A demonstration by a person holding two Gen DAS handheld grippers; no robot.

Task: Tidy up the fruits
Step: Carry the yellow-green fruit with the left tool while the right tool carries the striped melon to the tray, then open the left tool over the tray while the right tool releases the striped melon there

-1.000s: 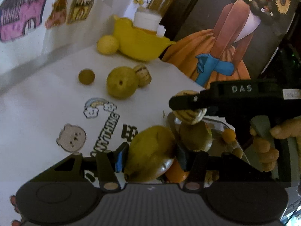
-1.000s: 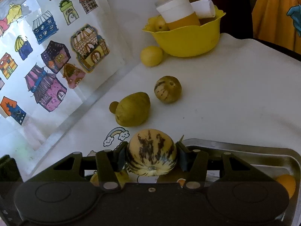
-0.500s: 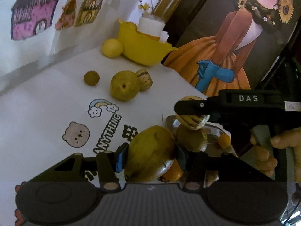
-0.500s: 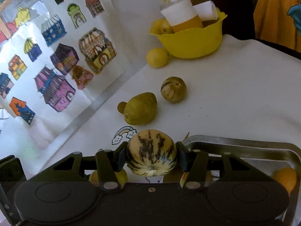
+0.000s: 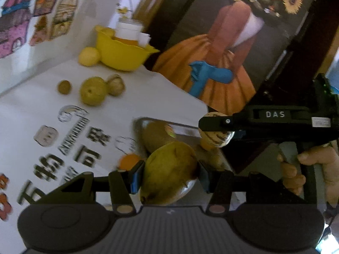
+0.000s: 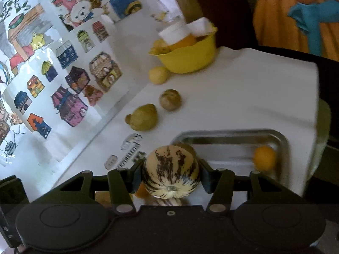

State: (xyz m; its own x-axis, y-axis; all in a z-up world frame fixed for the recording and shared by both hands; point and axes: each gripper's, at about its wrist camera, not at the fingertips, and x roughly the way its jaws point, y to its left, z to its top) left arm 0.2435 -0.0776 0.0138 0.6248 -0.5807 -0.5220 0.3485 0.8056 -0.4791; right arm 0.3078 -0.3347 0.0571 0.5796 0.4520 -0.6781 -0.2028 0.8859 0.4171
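My left gripper is shut on a yellow-green mango, held above the near end of a metal tray. My right gripper is shut on a cream striped melon, held high over the tray; it shows in the left wrist view too. The tray holds a brown-green fruit and a small orange. On the white cloth lie a green pear, a small striped melon, a lemon and a small brown fruit.
A yellow bowl with a white cup and fruit stands at the far end of the table. A picture-covered wall runs along the left. A painting of a woman in an orange dress stands behind. The table edge drops off at right.
Both grippers have risen and pulled back from the table with their fruits; the tray and the loose fruits now look smaller and farther below.
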